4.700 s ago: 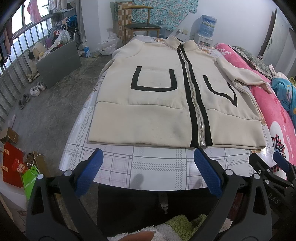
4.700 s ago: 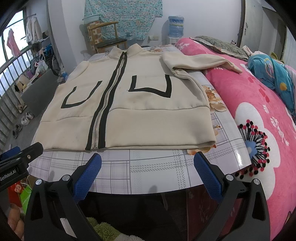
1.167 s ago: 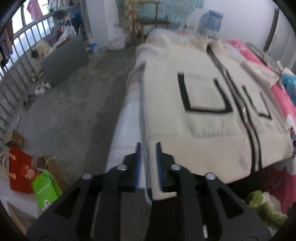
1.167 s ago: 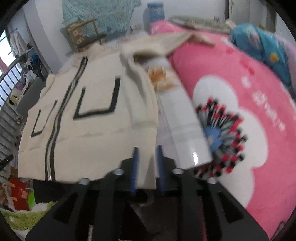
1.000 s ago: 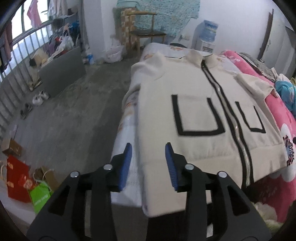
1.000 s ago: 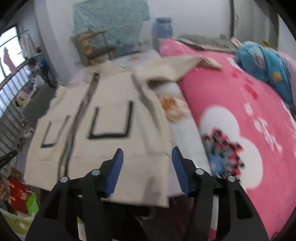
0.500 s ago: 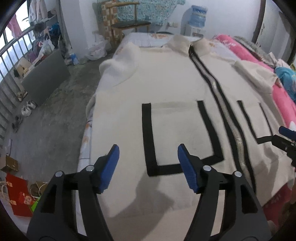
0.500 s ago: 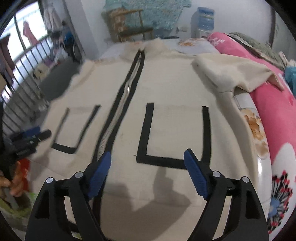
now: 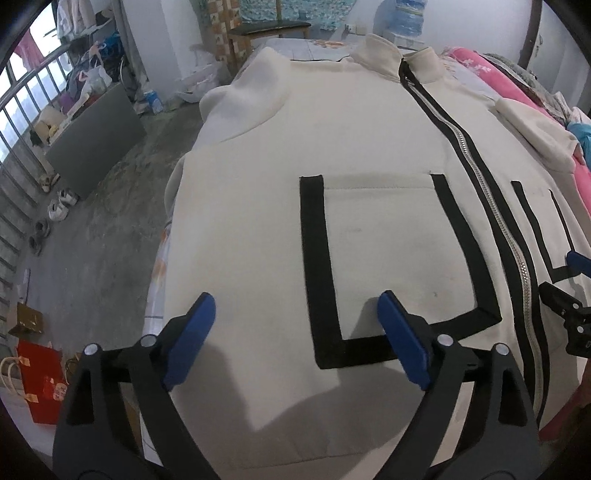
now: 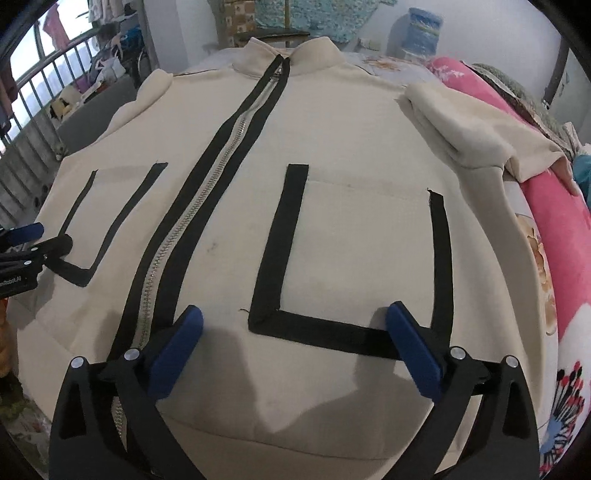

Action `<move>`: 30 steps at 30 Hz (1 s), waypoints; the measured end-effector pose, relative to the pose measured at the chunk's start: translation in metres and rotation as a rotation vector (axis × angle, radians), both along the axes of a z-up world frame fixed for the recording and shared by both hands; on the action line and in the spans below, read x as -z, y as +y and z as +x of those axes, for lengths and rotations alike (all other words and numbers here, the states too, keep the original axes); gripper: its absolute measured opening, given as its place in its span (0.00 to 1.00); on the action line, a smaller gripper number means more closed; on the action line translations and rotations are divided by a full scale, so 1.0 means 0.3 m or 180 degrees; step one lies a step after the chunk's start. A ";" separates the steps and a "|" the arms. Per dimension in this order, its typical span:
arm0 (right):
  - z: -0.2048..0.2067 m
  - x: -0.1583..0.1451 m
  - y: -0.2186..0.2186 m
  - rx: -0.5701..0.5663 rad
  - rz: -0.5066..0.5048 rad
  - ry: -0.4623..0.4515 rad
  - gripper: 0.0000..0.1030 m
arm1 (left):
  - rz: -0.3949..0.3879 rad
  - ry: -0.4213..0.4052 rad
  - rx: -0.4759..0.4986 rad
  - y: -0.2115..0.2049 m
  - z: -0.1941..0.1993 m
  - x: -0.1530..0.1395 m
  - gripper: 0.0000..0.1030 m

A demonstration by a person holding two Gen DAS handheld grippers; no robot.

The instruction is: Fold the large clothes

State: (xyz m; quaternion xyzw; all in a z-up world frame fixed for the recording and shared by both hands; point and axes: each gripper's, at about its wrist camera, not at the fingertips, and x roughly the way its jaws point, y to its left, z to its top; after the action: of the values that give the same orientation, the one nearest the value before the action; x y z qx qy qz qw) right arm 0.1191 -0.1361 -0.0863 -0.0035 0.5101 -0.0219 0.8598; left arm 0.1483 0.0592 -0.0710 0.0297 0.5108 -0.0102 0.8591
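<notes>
A cream zip-up jacket (image 9: 369,147) (image 10: 351,155) with black pocket outlines lies face up on the table, collar at the far end and hem toward me. My left gripper (image 9: 297,317) hovers over its left pocket, jaws opening, nothing between the blue pads. My right gripper (image 10: 295,328) hovers over the right pocket, jaws opening too, also holding nothing. The right sleeve (image 10: 465,129) lies folded at the jacket's right shoulder. The left sleeve hangs off the table's left side. Each gripper shows at the edge of the other's view.
A pink flowered blanket (image 10: 554,258) covers the bed to the right. Left of the table is bare concrete floor (image 9: 103,221) with shoes (image 9: 59,203), a grey board (image 9: 96,140) and red bags (image 9: 40,380). A chair (image 9: 269,29) and a water bottle (image 10: 421,29) stand at the far end.
Both grippers let go of the jacket's lower corners, opened wide and came down over the pockets. The jacket now lies closer to me, its hem past the table's near edge.
</notes>
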 end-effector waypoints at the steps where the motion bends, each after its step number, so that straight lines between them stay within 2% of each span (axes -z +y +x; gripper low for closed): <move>1: -0.001 0.001 0.001 -0.0003 -0.0010 -0.0003 0.94 | 0.0016 0.0008 0.0008 -0.001 0.001 0.003 0.88; 3: 0.003 0.002 0.003 0.0002 -0.0012 -0.0002 0.94 | 0.0042 0.0013 -0.0009 0.001 0.005 0.008 0.93; 14: 0.016 0.002 0.008 0.0048 -0.0003 0.0051 0.94 | -0.0017 0.0032 0.0009 0.010 0.011 0.012 0.93; 22: 0.007 0.009 0.009 0.0077 -0.0012 -0.0078 0.94 | -0.0010 0.0017 0.0036 0.009 0.009 0.015 0.94; 25: 0.018 0.005 0.009 0.0075 -0.0020 0.0020 0.94 | -0.0036 0.0041 0.0043 0.015 0.014 0.015 0.94; 27: 0.027 -0.015 0.010 0.0124 -0.0014 0.0088 0.94 | -0.0039 0.0040 0.0050 0.016 0.015 0.014 0.94; 30: 0.024 -0.076 0.027 0.0104 0.0019 -0.0088 0.94 | -0.0041 0.0027 0.0058 0.015 0.013 0.015 0.93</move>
State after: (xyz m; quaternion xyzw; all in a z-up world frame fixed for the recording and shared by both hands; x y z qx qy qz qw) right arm 0.1262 -0.1281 -0.0635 0.0077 0.4982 -0.0345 0.8663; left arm 0.1522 0.0638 -0.0756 0.0287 0.5141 -0.0214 0.8570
